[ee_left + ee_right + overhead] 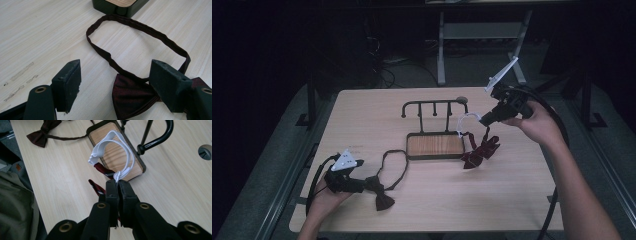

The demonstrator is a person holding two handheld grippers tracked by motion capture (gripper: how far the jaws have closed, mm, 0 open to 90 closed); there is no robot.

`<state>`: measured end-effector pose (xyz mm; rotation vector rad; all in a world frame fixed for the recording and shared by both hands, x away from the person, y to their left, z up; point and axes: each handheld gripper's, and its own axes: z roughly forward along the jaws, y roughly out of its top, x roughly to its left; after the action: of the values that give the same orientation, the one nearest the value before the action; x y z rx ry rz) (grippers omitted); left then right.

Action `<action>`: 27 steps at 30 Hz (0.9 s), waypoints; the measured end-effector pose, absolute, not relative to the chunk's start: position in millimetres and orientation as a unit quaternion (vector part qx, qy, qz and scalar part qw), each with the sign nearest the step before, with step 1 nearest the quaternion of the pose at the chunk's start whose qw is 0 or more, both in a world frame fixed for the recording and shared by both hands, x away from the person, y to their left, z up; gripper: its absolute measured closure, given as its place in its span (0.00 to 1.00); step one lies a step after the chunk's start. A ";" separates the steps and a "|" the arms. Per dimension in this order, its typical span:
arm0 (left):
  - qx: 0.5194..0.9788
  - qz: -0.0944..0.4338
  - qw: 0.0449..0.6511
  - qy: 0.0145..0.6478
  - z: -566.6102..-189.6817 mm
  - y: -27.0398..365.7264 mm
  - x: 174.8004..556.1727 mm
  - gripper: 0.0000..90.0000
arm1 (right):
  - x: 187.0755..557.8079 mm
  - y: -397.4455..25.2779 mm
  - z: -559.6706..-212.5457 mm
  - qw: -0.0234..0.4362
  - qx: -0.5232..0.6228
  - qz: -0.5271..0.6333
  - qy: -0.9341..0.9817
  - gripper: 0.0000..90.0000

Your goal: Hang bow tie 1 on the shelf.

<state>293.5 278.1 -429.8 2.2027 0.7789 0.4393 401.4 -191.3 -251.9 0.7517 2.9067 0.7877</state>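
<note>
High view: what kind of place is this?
Probably a lab or workshop bench set up for recording, not a home: a bare wooden table on a metal frame, cables on the floor behind it, and a metal equipment stand.

A pale wooden table (362, 115) carried a black rack with a wood-grain base (435, 145); a dark bow tie (382, 196) lay left of it, a striped red one (479, 150) just right

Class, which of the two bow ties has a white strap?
The red bow tie right of the rack, held up by the right claw; the other bow tie's strap is dark.
</note>
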 end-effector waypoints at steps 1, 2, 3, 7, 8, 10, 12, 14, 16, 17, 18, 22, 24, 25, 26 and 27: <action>0.860 0.172 0.372 0.304 -429.9 278.2 293.5 0.29 | 403.0 -191.2 -251.4 0.019 0.243 0.253 0.936 0.96; 0.860 0.171 0.372 0.304 -429.9 278.1 293.5 0.29 | 404.6 -191.1 -250.9 0.018 0.245 0.253 0.936 0.96; 0.860 0.171 0.372 0.304 -430.0 278.1 293.5 0.29 | 406.2 -190.9 -250.4 0.019 0.246 0.252 0.936 0.96; 0.861 0.169 0.370 0.304 -430.6 278.0 293.9 0.29 | 413.1 -190.1 -248.1 0.019 0.251 0.250 0.935 0.96; 0.861 0.169 0.370 0.304 -430.6 278.0 293.9 0.29 | 414.6 -189.8 -247.4 0.018 0.254 0.248 0.935 0.96; 0.861 0.169 0.370 0.304 -430.8 278.2 294.0 0.29 | 418.0 -189.0 -246.7 0.019 0.255 0.246 0.935 0.96; 0.861 0.170 0.370 0.304 -430.6 278.5 294.1 0.29 | 420.6 -188.1 -246.0 0.019 0.258 0.243 0.935 0.96; 0.861 0.170 0.370 0.303 -430.4 278.6 294.1 0.29 | 423.3 -187.7 -245.4 0.019 0.260 0.242 0.935 0.96; 0.861 0.170 0.371 0.303 -430.3 278.5 294.0 0.29 | 425.9 -187.6 -244.7 0.019 0.263 0.243 0.933 0.96; 0.860 0.168 0.373 0.306 -430.6 278.2 293.6 0.29 | 427.0 -187.3 -244.4 0.018 0.265 0.242 0.933 0.96; 0.860 0.168 0.373 0.306 -430.6 278.2 293.6 0.29 | 427.0 -187.3 -244.4 0.018 0.265 0.242 0.933 0.96; 0.859 0.168 0.374 0.306 -430.2 277.6 293.3 0.29 | 435.1 -186.0 -244.9 0.017 0.271 0.236 0.933 0.96; 0.859 0.168 0.374 0.306 -430.3 277.6 293.3 0.29 | 438.7 -185.9 -245.3 0.014 0.275 0.235 0.932 0.96; 0.859 0.168 0.374 0.306 -430.3 277.8 293.4 0.29 | 440.6 -185.8 -245.5 0.014 0.276 0.235 0.932 0.96; 0.860 0.168 0.373 0.306 -430.2 277.9 293.4 0.29 | 441.9 -185.5 -245.6 0.013 0.279 0.233 0.932 0.96; 0.860 0.169 0.373 0.304 -430.1 278.2 293.7 0.29 | 443.4 -185.1 -246.1 0.013 0.279 0.232 0.932 0.96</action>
<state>293.7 278.2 -430.1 2.2034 0.7791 0.4335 443.4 -185.1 -246.1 0.8706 2.9025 0.7228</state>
